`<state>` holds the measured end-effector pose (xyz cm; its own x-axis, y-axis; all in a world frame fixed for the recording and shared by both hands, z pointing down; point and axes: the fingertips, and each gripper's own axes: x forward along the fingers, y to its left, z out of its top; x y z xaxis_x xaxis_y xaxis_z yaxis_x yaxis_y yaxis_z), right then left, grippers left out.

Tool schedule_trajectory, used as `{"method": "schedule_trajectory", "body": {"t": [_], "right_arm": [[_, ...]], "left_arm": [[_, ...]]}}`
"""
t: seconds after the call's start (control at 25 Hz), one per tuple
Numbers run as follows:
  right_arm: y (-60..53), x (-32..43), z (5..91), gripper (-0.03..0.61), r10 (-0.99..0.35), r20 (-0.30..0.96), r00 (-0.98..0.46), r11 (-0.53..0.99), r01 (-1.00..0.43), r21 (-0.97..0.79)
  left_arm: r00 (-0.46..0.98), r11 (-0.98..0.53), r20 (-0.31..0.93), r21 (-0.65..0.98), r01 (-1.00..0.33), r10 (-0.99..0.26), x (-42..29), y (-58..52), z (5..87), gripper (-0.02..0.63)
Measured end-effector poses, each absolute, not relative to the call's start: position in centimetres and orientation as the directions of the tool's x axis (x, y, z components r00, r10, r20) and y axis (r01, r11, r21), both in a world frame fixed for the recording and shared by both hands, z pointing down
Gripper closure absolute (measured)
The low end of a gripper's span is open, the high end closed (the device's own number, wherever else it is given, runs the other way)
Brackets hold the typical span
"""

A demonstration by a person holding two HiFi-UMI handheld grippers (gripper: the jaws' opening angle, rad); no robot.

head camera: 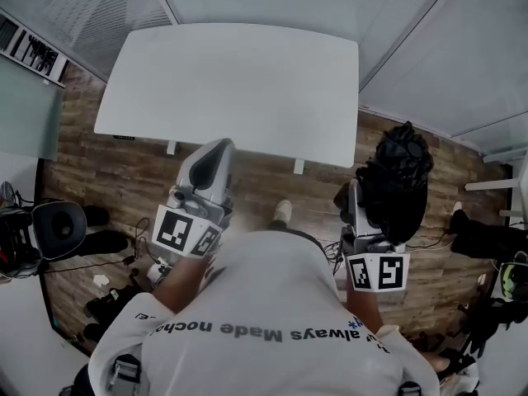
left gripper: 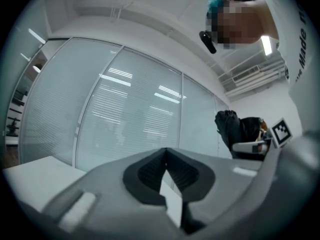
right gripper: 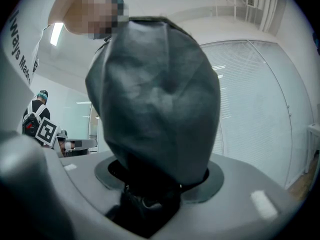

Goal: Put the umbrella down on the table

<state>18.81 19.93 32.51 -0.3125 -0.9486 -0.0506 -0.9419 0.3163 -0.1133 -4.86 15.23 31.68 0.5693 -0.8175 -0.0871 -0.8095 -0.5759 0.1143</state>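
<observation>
A folded black umbrella (head camera: pixel 402 178) is in my right gripper (head camera: pixel 371 200), over the wooden floor, short of the table's right corner. In the right gripper view the umbrella's (right gripper: pixel 155 99) dark fabric fills the middle, and my right gripper (right gripper: pixel 160 181) is shut on its lower end. The white table (head camera: pixel 231 81) lies ahead with a bare top. My left gripper (head camera: pixel 219 151) points at the table's near edge. Its pads (left gripper: pixel 150 176) meet at the tips with nothing between them. The left gripper view also catches the umbrella (left gripper: pixel 231 128) off to the right.
A black round stool (head camera: pixel 59 225) and cables sit on the wooden floor (head camera: pixel 124 180) at the left. Glass walls with blinds (head camera: pixel 462 48) run behind and right of the table. Dark bags and gear (head camera: pixel 487 238) lie at the far right.
</observation>
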Motion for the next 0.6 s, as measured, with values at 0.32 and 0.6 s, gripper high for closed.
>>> {"method": "schedule_trajectory", "body": {"t": [0.32, 0.6], "right_arm": [[15.1, 21.4, 33.7, 0.322, -0.935, -0.031, -0.354, 0.355, -0.928, -0.116], [12.0, 19.7, 34.0, 0.322, -0.928, -0.012, -0.373, 0.371, -0.920, -0.127]], "left_arm": [[0.528, -0.532, -0.063, 0.132, -0.837, -0.847, -2.6, 12.0, 33.0, 0.610], [0.520, -0.521, -0.042, 0.142, -0.842, -0.853, -4.1, 9.1, 33.7, 0.609]]}}
